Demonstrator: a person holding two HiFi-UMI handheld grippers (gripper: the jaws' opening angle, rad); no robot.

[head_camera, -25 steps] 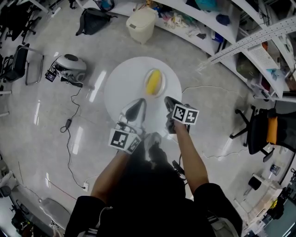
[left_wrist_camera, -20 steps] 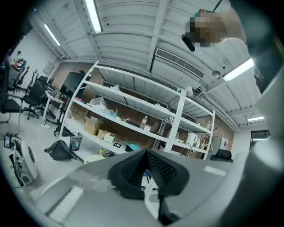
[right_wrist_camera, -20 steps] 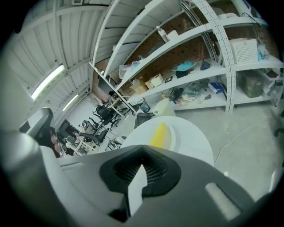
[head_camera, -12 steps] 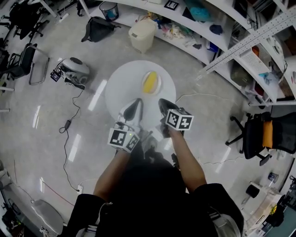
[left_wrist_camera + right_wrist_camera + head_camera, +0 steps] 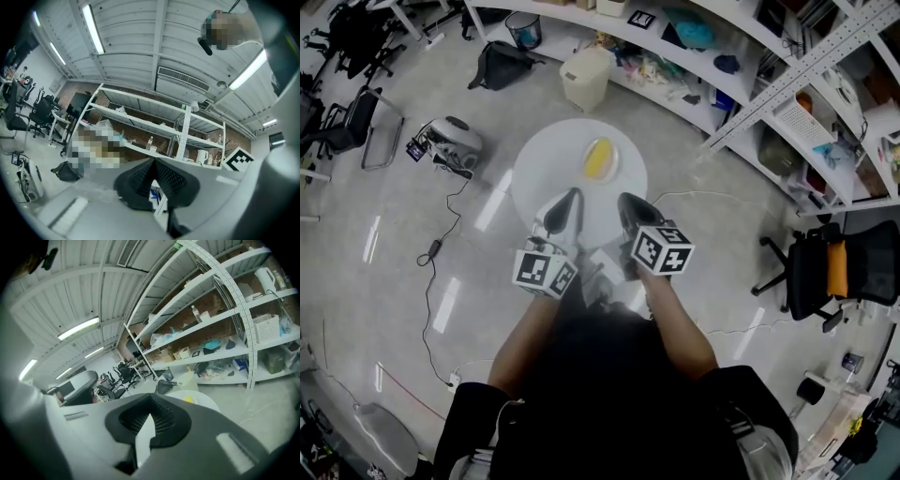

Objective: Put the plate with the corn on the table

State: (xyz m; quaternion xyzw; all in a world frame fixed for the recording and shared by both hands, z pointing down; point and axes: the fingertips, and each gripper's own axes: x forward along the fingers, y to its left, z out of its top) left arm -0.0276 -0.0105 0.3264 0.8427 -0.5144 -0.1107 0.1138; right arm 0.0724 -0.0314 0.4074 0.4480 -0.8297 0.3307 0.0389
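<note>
L gripper [image 5: 571, 195] and R gripper [image 5: 624, 201] have both pulled back off the plate [image 5: 614, 169] since a sec ago and come up twd the camera. The plate and corn [image 5: 598, 159] haven't shifted on the round white counter [image 5: 542, 169]. In head view the grippers show side by side over the counter's near half, touching nothing. L fingers [image 5: 172, 179] are together w/ nothing btwn them. R fingers [image 5: 165, 420] are together too, empty. The plate sits on the counter's far half, right of centre, w/ the yellow corn lying on it. On the floor beyond the counter are a white bin [image 5: 586, 77] and a black bag [image 5: 499, 58], by the white shelving [image 5: 703, 70].
</note>
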